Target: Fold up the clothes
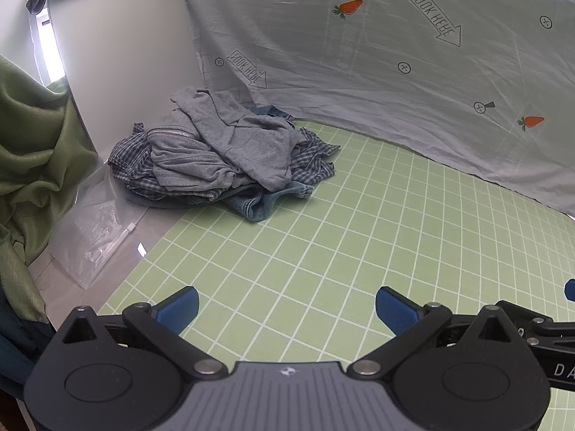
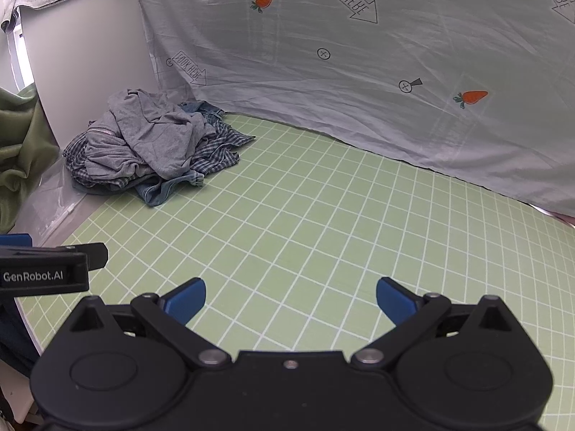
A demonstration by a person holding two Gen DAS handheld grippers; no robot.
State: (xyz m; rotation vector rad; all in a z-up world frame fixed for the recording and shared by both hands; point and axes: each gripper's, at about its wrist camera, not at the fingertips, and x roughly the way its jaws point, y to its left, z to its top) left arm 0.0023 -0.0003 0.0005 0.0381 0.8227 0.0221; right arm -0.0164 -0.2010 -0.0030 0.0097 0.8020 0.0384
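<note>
A heap of crumpled clothes (image 1: 222, 154) lies at the far left corner of the green grid mat (image 1: 323, 237): a grey zip garment on top, a blue checked shirt under it, denim at the bottom. The right wrist view shows the same heap (image 2: 151, 147) on the mat (image 2: 305, 215). My left gripper (image 1: 286, 310) hovers over the near part of the mat, well short of the heap, open with nothing between its blue pads. My right gripper (image 2: 290, 300) is beside it, likewise open and empty. The left gripper's body (image 2: 46, 269) shows at the left edge of the right wrist view.
A pale sheet (image 1: 413, 72) printed with carrots and arrows hangs behind the mat. A white panel (image 1: 118, 72) stands behind the heap. Green fabric (image 1: 32, 151) bunches at the left, and a clear plastic bag (image 1: 97, 237) lies beside the mat's left edge.
</note>
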